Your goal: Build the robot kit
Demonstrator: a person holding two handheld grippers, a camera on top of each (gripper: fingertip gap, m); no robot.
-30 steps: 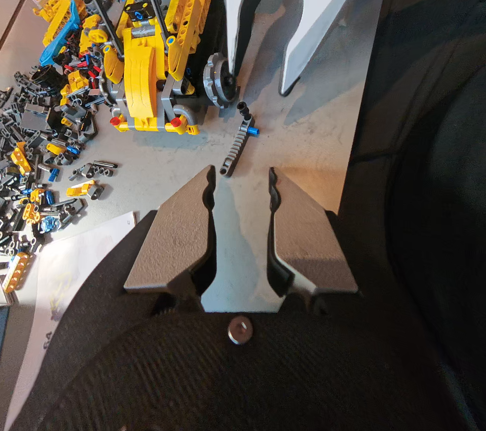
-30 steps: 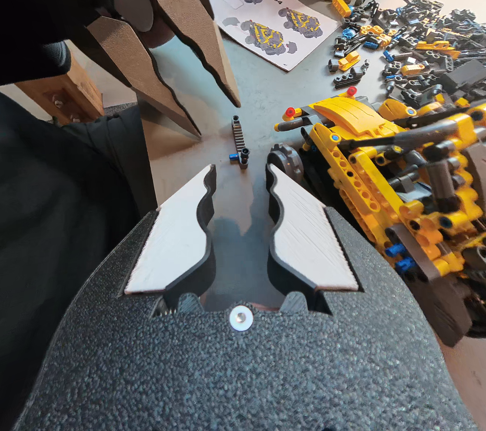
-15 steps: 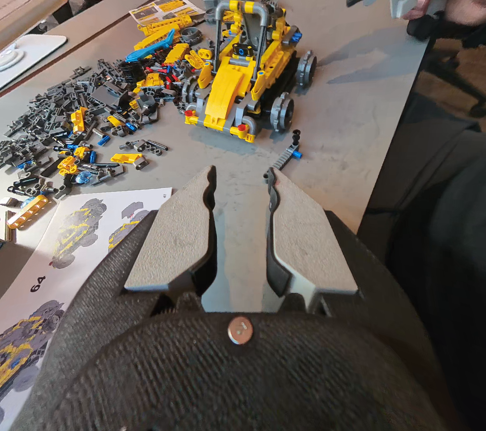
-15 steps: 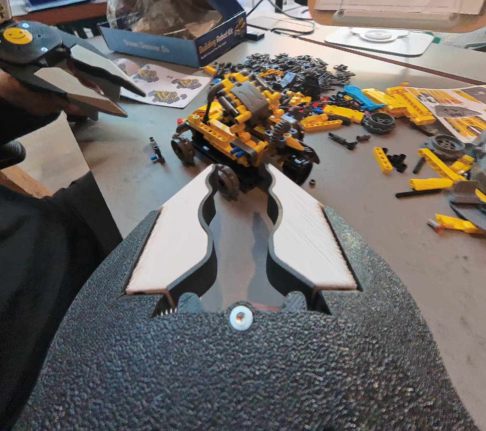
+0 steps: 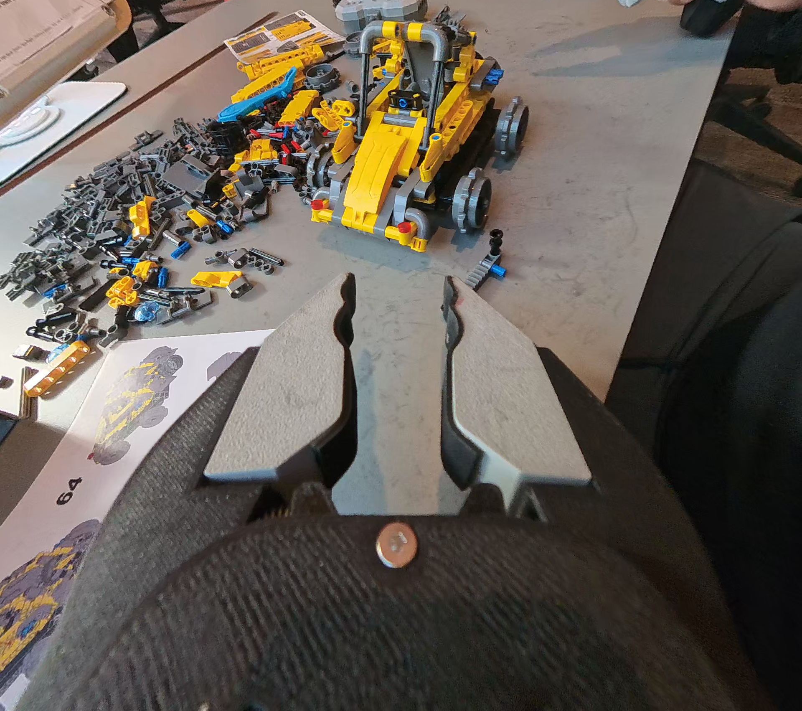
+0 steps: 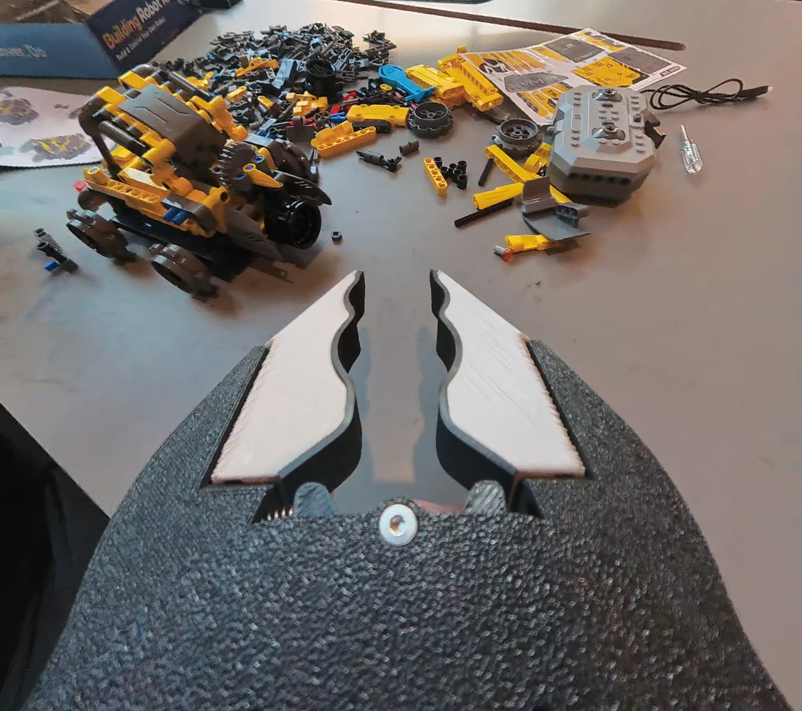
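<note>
Both grippers have lifted away from the small grey gear rack. Left gripper hovers released near it; right gripper, released and empty, hangs over bare table beside the yellow vehicle model.

glossy plastic vehicle, matt table

What lies before our two grippers

Ahead of our left gripper stands the model vehicle, loose parts to its left; the motor block lies ahead-right of our right gripper.
</note>
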